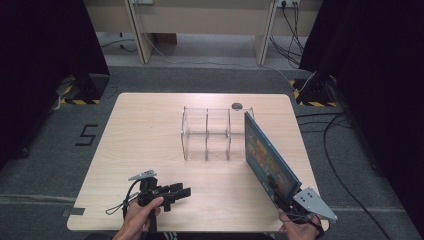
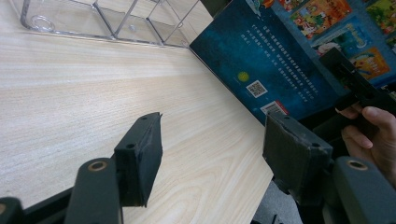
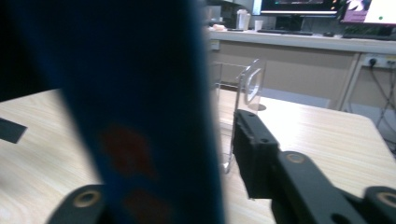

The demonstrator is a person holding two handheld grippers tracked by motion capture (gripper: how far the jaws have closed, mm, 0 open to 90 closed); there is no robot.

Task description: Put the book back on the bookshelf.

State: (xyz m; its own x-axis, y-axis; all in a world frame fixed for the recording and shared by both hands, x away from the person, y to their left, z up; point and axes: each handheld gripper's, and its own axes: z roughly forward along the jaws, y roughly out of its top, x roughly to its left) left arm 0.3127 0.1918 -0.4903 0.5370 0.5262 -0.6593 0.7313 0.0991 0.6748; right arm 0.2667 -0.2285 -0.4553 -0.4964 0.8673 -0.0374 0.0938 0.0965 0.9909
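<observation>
The right gripper (image 1: 278,192) has its jaws clamped on the lower near corner of a large blue book (image 1: 265,155), and one black finger (image 3: 254,154) shows in the right gripper view hard beside the blurred blue cover, whose other side hides the second jaw. The left gripper (image 1: 181,191) lies low over the near left part of the wooden table (image 1: 150,130), jaws parted with nothing between them; its two padded fingers (image 2: 142,158) frame only bare wood in the left gripper view.

The book stands on edge at the right side of the table, tilted, its picture-covered face turned to the right and its dark back cover, with a code square and a barcode, turned toward the left gripper. Its far end reaches the right end of a clear acrylic rack (image 1: 207,134) that sits at the table's middle. The book's far corner seems to touch or just overlap the rack's right wall, though the high view does not settle which.

The rack has upright clear dividers that mark off several slots, and every slot is bare. A small dark round object (image 1: 237,105) lies on the table just behind the rack. The person's right hand (image 1: 300,226) grips the right gripper's handle at the table's near right corner, and the left hand (image 1: 142,212) holds the other at the near edge.
</observation>
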